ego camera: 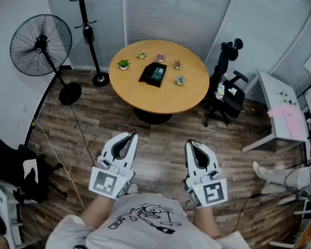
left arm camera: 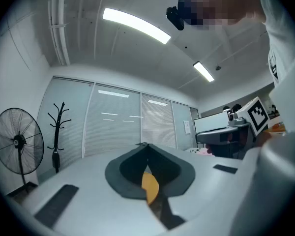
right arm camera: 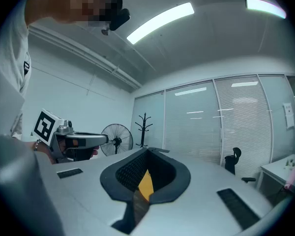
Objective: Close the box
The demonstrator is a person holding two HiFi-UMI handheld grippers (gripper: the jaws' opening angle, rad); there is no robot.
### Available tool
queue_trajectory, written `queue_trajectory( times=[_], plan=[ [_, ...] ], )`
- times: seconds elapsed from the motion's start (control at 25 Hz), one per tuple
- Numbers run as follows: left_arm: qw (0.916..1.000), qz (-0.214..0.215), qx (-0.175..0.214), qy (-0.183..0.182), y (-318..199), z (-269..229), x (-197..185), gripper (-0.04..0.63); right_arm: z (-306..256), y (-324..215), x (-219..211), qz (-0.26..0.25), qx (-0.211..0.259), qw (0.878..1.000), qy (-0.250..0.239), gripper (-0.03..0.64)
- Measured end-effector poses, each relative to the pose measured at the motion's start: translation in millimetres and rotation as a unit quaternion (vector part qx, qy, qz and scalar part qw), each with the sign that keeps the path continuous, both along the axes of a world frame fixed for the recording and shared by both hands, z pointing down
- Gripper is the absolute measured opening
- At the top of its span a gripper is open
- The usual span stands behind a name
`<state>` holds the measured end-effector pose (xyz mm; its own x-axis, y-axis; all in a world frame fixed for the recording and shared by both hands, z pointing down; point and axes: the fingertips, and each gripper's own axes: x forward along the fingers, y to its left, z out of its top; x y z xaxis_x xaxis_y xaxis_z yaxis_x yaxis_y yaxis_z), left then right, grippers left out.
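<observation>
Approach step, closing not begun: left gripper (ego camera: 132, 135) and right gripper (ego camera: 191, 143) both have jaws together on nothing and are held level at the person's body, well apart from the dark box (ego camera: 153, 74) on the round desk (ego camera: 145, 100), so the next move likely calls for stepping closer to reach it.

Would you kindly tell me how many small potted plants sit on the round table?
5 plants around the black box: one left, two behind it, two right; none seems hidden.
</observation>
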<state>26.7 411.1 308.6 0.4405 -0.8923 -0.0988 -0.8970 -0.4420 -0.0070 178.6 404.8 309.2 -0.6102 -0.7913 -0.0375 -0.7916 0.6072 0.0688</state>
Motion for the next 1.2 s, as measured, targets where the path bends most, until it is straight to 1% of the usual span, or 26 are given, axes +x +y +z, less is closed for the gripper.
queue_trajectory(
  times=[0.28, 0.8, 1.0, 1.2],
  plan=[
    [1.0, 0.002, -0.003, 0.007, 7, 1, -1, 0.006, -3, 8, -7, -0.004, 0.004, 1.0, -0.007, 0.015],
    [0.9999, 0.006, -0.003, 0.01, 14, 2, -13, 0.006, -7, 13, -18, -0.001, 0.011, 1.0, -0.002, 0.015],
    [0.9999, 0.009, -0.002, 0.014, 15, 0, -26, 0.006, -8, 15, -33, 0.001, 0.009, 1.0, 0.001, 0.015],
    [0.9998, 0.012, 0.0, 0.014, 17, 2, -46, 0.006, -7, 17, -52, 0.004, 0.009, 1.0, 0.001, 0.015]
  ],
)
